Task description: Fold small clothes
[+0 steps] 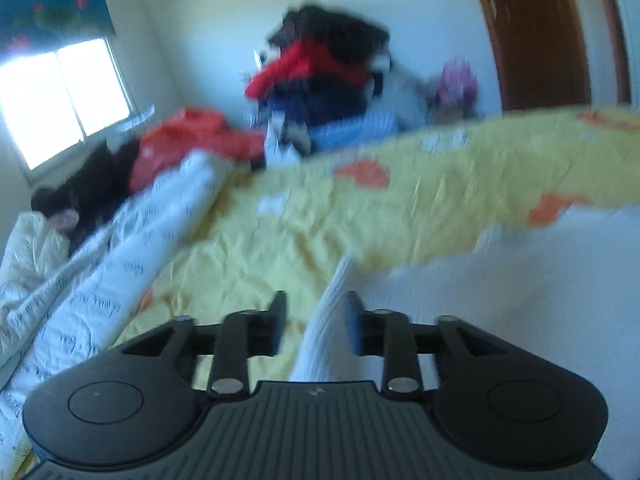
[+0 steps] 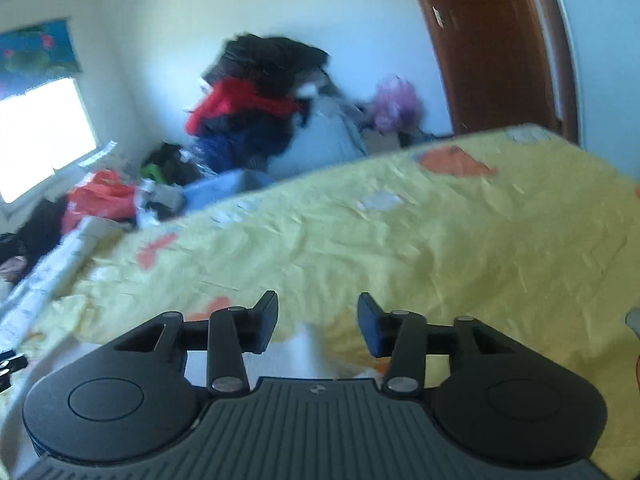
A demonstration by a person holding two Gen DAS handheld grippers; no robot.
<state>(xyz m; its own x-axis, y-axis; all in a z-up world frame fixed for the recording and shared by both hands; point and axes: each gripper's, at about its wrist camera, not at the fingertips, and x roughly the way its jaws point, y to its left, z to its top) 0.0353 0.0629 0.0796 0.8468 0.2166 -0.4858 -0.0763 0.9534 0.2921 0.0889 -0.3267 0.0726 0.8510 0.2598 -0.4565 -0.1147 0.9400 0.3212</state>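
A white ribbed garment [image 1: 520, 300] lies on the yellow bed sheet [image 1: 320, 216], blurred in the left wrist view. A raised fold of it stands between the fingers of my left gripper [image 1: 316, 320], close against the right finger [image 1: 354, 324]. There is a gap to the left finger, so the pads do not press it and the gripper is open. My right gripper [image 2: 317, 316] is open over the yellow sheet [image 2: 400, 240]. An edge of the white garment [image 2: 296, 356] lies low beneath its fingers, with nothing gripped.
A rolled white quilt with writing [image 1: 100, 272] lies along the bed's left side. An orange-red item [image 1: 188, 140] and dark clothes lie beyond it, under the window [image 1: 60, 92]. A tall clothes pile [image 1: 320, 80] stands against the far wall, with a wooden door [image 1: 540, 32] at right.
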